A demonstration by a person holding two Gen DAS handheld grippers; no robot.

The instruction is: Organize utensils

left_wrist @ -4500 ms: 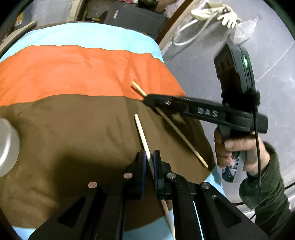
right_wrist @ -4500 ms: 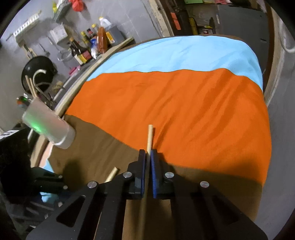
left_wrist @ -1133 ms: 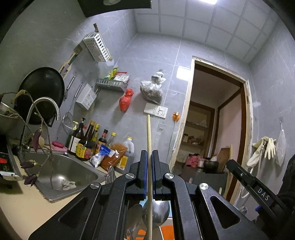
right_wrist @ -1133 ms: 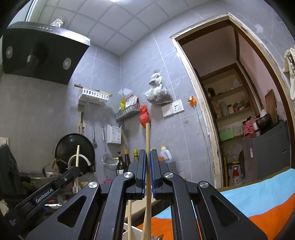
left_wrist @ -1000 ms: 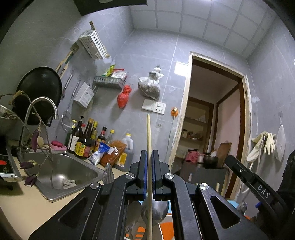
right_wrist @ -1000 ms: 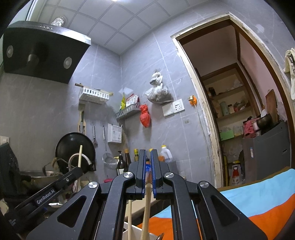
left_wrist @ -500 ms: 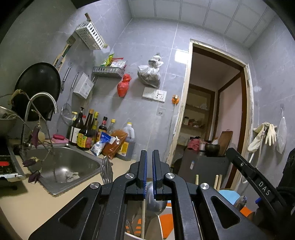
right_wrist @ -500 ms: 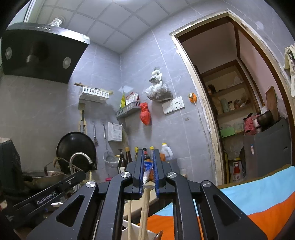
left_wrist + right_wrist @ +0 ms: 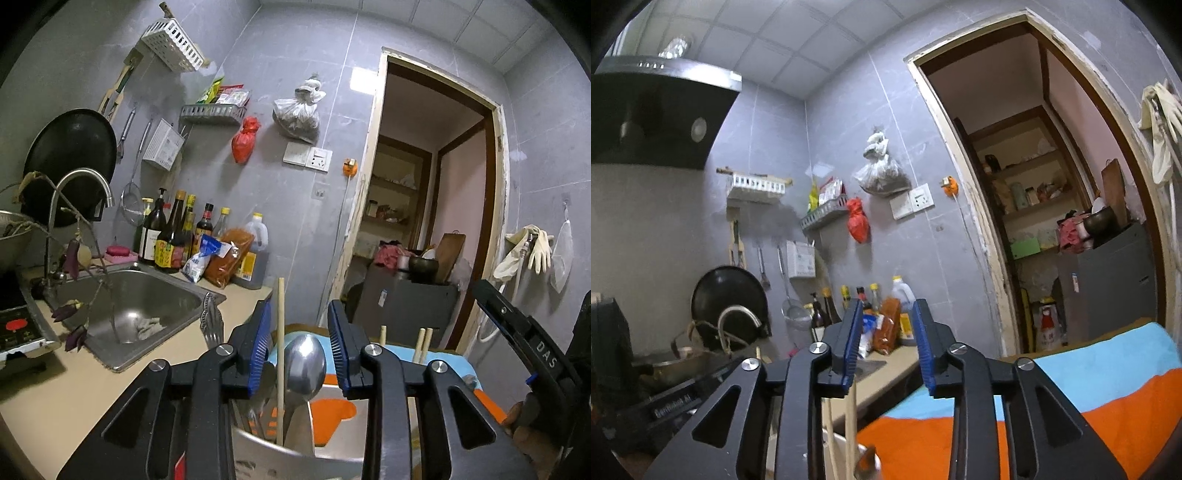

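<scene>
Steel sink (image 9: 147, 306) with curved faucet (image 9: 74, 184), dark sauce bottles (image 9: 173, 236) behind, black wok (image 9: 70, 155) and red bag (image 9: 243, 140) on grey wall.

The left black two-finger gripper with blue ribbed pads (image 9: 300, 341) points level, its fingers (image 9: 260, 341) parting and standing apart, pressing on nothing. The right black gripper with the same blue pads (image 9: 884, 341) tilts slightly upward, its fingers (image 9: 923, 343) likewise opening with a clear gap between them. In the left wrist view the right gripper's black body shows at the right edge.
</scene>
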